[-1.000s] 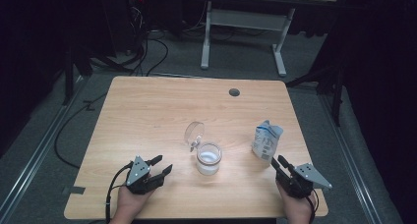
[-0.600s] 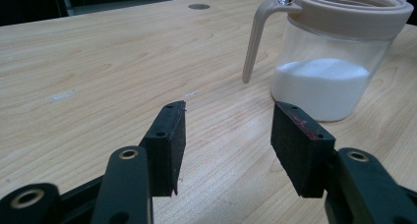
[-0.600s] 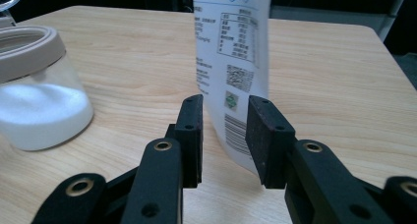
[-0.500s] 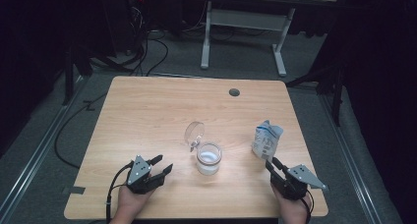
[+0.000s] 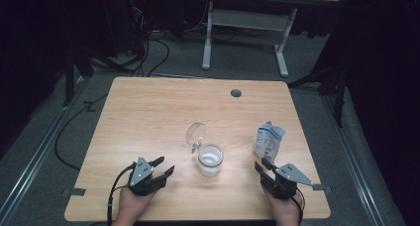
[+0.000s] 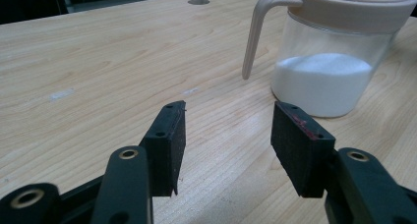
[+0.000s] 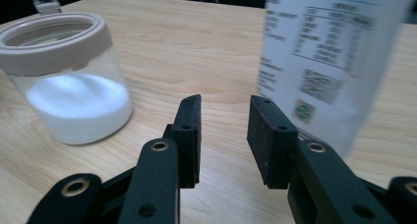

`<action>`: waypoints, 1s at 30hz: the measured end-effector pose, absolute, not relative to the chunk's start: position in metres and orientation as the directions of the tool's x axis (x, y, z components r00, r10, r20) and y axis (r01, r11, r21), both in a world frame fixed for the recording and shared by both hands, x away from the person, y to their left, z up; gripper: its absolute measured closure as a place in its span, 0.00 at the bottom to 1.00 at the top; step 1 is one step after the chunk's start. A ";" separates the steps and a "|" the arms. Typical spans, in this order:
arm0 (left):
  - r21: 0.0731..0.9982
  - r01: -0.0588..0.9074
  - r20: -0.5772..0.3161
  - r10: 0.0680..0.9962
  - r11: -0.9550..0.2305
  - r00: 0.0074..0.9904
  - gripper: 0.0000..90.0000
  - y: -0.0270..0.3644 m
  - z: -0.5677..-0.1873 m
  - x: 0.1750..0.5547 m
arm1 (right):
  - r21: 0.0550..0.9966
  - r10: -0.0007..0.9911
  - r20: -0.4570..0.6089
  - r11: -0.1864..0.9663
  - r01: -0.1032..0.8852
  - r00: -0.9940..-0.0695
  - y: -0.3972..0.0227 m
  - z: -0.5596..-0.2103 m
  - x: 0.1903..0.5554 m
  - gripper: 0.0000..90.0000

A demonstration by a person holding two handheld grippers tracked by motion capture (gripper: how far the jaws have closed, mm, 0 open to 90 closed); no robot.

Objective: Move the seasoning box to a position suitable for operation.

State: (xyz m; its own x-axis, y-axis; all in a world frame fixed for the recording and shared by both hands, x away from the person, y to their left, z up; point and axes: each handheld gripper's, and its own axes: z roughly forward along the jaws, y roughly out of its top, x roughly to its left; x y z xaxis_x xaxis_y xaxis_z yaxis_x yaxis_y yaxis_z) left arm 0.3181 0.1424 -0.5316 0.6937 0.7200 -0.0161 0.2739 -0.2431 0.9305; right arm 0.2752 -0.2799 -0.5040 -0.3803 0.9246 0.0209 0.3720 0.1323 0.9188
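High view: both hands low at near table (image 5: pixel 148 112) edge, palms down. Left gripper (image 5: pixel 166 167) aims up-right toward jar (image 5: pixel 210 160), empty, jaws apart. Right gripper (image 5: pixel 261 165) aims up-left, bag (image 5: pixel 269 141) just ahead.
Left gripper view: jaws wide, nothing between; jar ahead-right, lid flipped up.
Right gripper view: jaws parted, empty; bag ahead-right, jar ahead-left.

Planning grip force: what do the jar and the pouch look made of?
Jar: clear, glossy body, glass or hard plastic, can't tell which; white powder shows through. Its rim and handle look matte beige plastic. Pouch: thin printed white film, probably plastic, with a creased top in the high view.
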 end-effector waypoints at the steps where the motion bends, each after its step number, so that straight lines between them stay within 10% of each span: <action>1: 0.931 0.275 -0.018 0.720 -0.242 0.693 0.53 0.143 -0.532 0.318 | 0.918 0.922 0.022 0.135 0.374 -0.387 -0.277 -0.504 0.276 0.74; 24: 0.899 0.374 -0.084 0.750 -0.226 0.656 0.58 0.140 -0.530 0.329 | 0.886 0.853 0.021 0.226 0.405 -0.521 -0.215 -0.510 0.299 0.99; 30: 0.904 0.395 -0.153 0.737 -0.165 0.658 0.76 0.127 -0.515 0.333 | 0.883 0.826 0.003 0.263 0.389 -0.564 -0.206 -0.510 0.300 1.00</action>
State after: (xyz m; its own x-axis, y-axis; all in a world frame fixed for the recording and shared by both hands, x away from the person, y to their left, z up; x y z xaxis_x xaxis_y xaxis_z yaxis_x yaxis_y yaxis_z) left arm 0.3332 0.1272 -0.5146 0.6580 0.7374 -0.1526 0.3948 -0.1652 0.9038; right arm 0.2996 -0.2065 -0.5096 -0.5644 0.8255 0.0028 0.3891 0.2630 0.8829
